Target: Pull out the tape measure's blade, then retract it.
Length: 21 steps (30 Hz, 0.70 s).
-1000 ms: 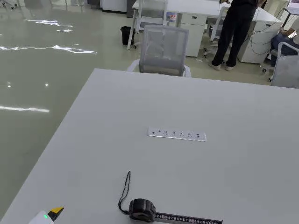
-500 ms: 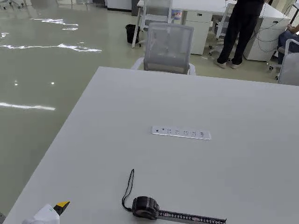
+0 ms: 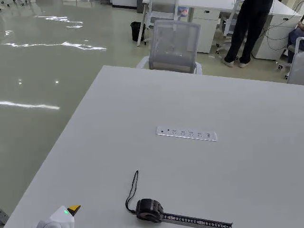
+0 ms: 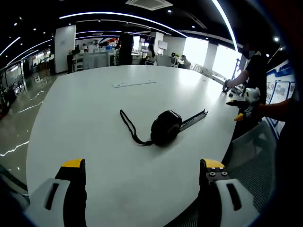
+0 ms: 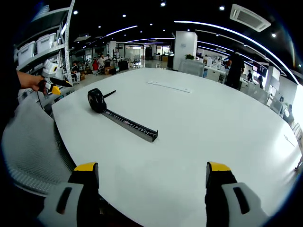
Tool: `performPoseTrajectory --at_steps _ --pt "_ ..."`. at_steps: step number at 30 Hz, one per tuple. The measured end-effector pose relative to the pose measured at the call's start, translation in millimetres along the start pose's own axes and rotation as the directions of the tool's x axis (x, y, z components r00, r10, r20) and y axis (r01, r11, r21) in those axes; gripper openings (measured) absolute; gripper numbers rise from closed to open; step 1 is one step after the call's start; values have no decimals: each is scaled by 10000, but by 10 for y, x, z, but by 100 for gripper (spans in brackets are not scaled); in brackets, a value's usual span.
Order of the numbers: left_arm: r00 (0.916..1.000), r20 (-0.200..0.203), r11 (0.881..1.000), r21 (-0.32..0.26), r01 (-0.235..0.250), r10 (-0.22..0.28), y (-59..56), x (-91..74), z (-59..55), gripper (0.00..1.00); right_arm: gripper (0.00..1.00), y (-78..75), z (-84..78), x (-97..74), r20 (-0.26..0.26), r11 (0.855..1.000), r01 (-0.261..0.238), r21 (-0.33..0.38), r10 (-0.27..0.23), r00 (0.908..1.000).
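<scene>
Room: an open office with a shiny floor; a grey chair stands at the far edge of the white surface
Middle of the surface: a flat white power strip, well apart from the task's thing
Tape measure: the dark round case lies near the near edge of the surface, toward its left corner
Blade: it is out of the case and lies flat along the near edge, pointing to the right, with the hook end free
Strap: a thin black loop, running from the case toward the far edge
Left hand-held gripper: jaws wide apart and empty, at the near left corner, aimed at the case and not touching it
Right hand-held gripper: jaws also spread with nothing between them, beside the near edge and facing the hook end of the blade
Step in hand: I judge that the pulling out is done and the retracting is not yet begun
Next move: probably one gripper must close on the case to steady it, while the other guides the blade back so it does not whip; I cannot see a lock button
</scene>
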<state>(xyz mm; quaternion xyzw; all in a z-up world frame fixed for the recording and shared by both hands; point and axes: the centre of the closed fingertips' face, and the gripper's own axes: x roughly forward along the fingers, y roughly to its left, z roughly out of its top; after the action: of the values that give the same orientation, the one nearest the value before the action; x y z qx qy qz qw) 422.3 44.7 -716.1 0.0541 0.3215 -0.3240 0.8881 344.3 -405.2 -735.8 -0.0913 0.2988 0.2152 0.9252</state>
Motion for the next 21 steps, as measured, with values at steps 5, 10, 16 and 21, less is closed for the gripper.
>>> performPoseTrajectory --at_steps 5,10,16,21 --pt "9999 141 9997 235 -17 14 -221 68 223 99 96 -46 21 44 54 10000 1 25 -1 10000" --pt "9993 135 9986 400 342 -347 -404 162 312 99 94 -21 7 77 -15 9999 -139 -14 139 9999" --pt "9999 166 9998 189 26 -29 -458 279 333 99 93 -13 20 114 21 9996 -261 -107 261 9997" --pt "9994 276 9998 -4 -218 218 -499 366 387 99 93 -11 41 160 45 9993 -335 -179 336 9994"
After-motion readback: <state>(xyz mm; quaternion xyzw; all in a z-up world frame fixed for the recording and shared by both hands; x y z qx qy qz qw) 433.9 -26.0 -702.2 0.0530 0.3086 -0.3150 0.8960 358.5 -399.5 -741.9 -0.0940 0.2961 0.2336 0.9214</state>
